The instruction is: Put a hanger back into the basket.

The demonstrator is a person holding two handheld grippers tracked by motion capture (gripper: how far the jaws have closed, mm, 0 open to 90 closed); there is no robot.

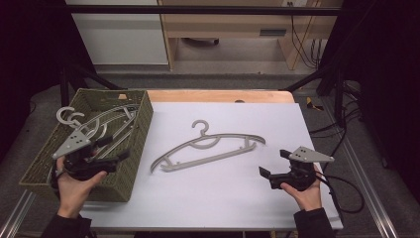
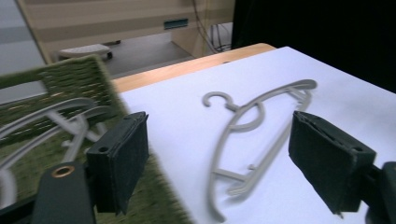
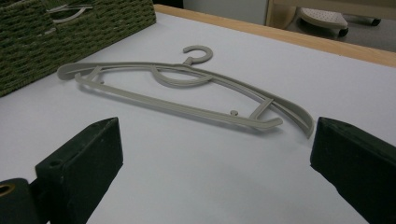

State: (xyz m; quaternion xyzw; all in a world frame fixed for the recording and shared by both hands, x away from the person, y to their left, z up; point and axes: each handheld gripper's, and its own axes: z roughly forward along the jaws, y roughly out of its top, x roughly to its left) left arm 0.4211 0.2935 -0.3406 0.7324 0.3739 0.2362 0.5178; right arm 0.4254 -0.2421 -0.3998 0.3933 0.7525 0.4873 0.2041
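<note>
Here, grey hanger (image 1: pixel 208 147) flat, lengthwise across table, hook pointing away.

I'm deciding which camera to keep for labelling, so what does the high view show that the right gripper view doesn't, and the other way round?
High view alone: both hands with the left gripper over the basket's near end and the right gripper near the table's right edge, the hangers lying inside the basket, and the floor and dark frame around the table.

Right gripper view alone: a close look between its own wide-open jaws, and the near arm tip of the hanger from low down.

Both: the grey hanger lying flat on the white surface, the woven green basket, and the wooden table edge.
</note>
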